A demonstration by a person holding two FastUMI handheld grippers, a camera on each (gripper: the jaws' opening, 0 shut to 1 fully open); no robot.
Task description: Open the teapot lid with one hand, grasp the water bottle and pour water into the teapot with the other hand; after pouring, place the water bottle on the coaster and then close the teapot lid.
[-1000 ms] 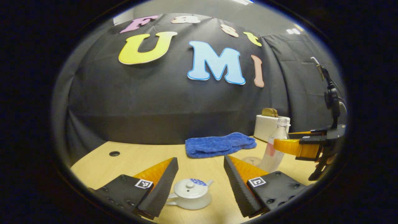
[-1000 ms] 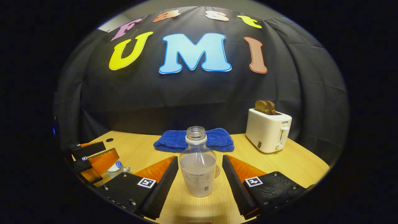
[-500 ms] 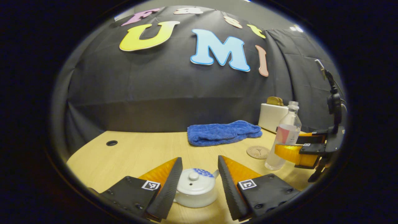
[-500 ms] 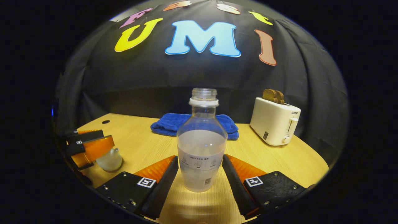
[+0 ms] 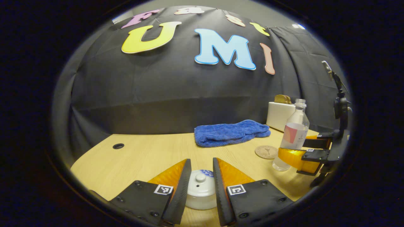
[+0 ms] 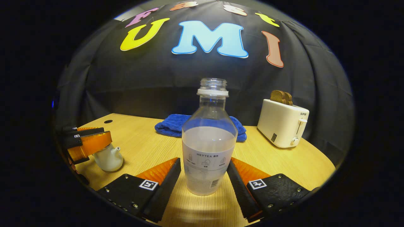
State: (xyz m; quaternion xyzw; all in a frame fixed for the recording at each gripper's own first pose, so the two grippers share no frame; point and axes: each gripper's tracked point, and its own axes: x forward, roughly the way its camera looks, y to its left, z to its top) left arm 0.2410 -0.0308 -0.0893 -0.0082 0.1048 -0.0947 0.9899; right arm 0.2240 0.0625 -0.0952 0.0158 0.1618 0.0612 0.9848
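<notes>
Two grippers work over the wooden tabletop. In the left gripper view, the left gripper stands low over the white teapot, its fingers narrowed to a slim gap around the lid and its knob; whether the pads actually press on the lid cannot be told. The lid sits on the pot. In the right gripper view the same gripper shows at the far left, over the teapot, whose spout points right.

In the right gripper view, the right gripper is wide open, one finger on each side of the water bottle, close to its lower body, with a clear gap on the left side and the right finger at or near its wall. The bottle stands upright on the tabletop, uncapped, partly filled with cloudy liquid.

A round coaster lies just left of the bottle in the left gripper view, bare. Behind lie a blue towel and a white toaster with toast in its slots.
</notes>
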